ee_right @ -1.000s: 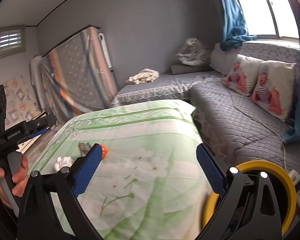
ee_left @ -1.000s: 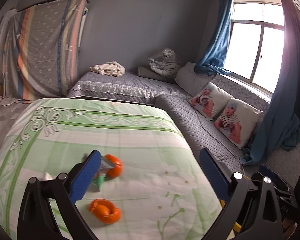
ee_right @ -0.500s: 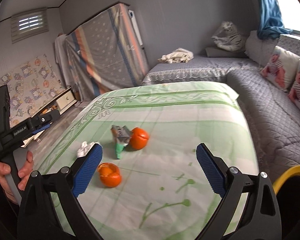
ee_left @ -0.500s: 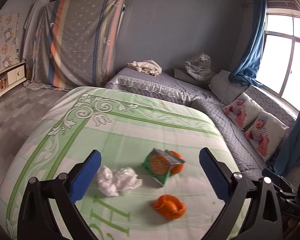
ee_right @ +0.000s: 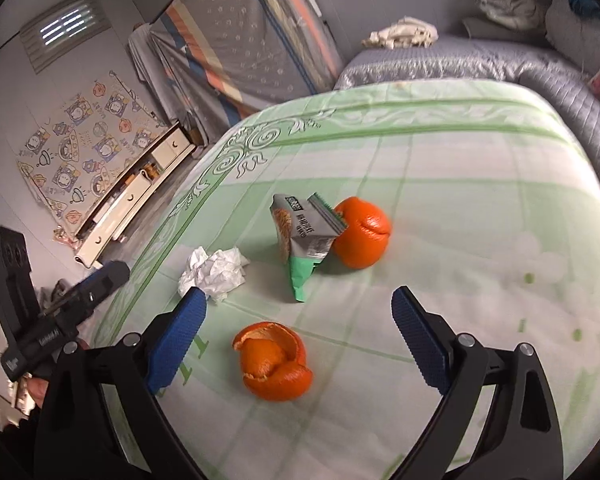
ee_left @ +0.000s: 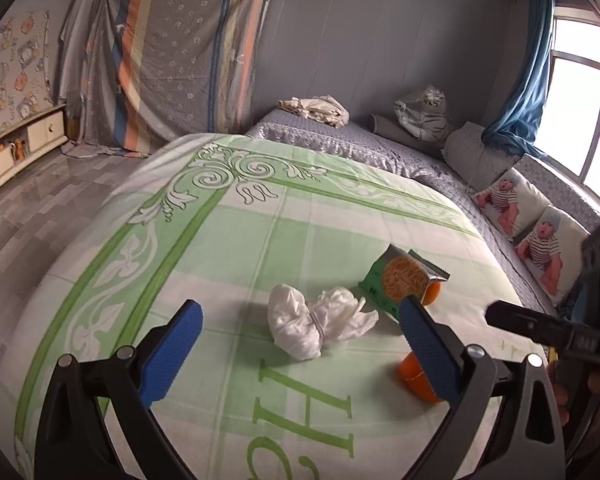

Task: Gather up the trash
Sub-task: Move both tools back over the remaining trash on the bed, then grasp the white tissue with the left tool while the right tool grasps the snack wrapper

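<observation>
Left wrist view: the left gripper hovers over a table covered by a green and white floral cloth, its blue-padded fingers spread wide and holding nothing. A crumpled white tissue lies on the cloth between the fingertips. Just beyond the far-side finger sits a green snack wrapper, leaning against a piece of orange peel. A second orange peel lies nearer, partly hidden behind that same finger. At the frame's right edge, the dark body of the other handheld tool shows, with what seems to be a person's hand below it, though this part is dim.

Right wrist view: the right gripper is likewise wide open and empty above the same cloth. The torn-open orange peel, curled like a cup, rests on the cloth between its fingertips. Farther off, the snack wrapper touches the rounder peel, and the tissue lies just beside the left-hand finger. Grey quilted seating runs along the wall behind the table.
</observation>
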